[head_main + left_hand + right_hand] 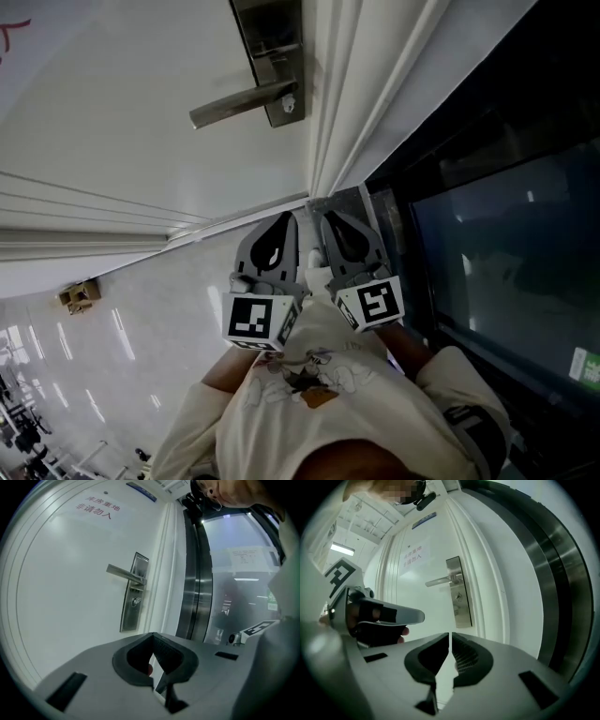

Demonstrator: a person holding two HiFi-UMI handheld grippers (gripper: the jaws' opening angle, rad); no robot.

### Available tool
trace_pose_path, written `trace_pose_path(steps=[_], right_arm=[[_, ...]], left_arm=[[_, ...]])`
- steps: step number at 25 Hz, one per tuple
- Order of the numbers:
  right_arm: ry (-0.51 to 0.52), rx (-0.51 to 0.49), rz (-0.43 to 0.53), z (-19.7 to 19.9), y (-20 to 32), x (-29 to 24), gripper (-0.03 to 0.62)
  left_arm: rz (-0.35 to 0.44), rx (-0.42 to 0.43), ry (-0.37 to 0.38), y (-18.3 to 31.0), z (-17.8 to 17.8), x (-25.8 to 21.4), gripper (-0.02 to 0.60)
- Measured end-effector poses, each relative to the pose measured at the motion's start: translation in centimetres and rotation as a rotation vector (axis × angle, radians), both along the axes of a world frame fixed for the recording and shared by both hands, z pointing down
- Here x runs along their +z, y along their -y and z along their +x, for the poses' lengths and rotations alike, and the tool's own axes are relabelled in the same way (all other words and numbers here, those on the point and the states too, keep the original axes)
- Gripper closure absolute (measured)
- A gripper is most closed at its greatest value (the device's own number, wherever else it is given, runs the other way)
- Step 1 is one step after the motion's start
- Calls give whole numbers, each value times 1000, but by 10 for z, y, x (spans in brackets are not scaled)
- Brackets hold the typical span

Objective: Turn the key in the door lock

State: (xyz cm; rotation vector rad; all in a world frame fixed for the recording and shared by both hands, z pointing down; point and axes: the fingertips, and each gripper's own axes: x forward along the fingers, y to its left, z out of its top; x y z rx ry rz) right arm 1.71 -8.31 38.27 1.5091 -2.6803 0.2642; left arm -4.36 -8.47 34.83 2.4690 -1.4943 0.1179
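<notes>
A white door carries a steel lock plate with a lever handle and a lock cylinder below it. Whether a key sits in the cylinder is too small to tell. Both grippers hang side by side in front of the person's chest, well short of the door and pointed at it. My left gripper is shut with nothing held. My right gripper is shut too, only a hairline slit between its pads, nothing in it. In the right gripper view the plate lies straight ahead of the jaws.
A dark steel door frame and a glass panel stand to the right of the door. A notice with red characters is stuck high on the door. A small wooden object lies on the glossy floor at left.
</notes>
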Motion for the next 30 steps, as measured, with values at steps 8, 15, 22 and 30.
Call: trace_pose_path(steps=[8,15,22,30], right_arm=[[8,47,-18,0,38,4,579],[24,110,-32,9,43,2,579],[37,131,-25,28,47,-1,579],[31,99,-21,47,59,-1,579]], left_arm=[[6,61,144,59,7,-9,520],[155,48,327,111,18,-44,428],[203,-93,375,143,20,-53,425],[234,-207,385,154,25,-52,430]])
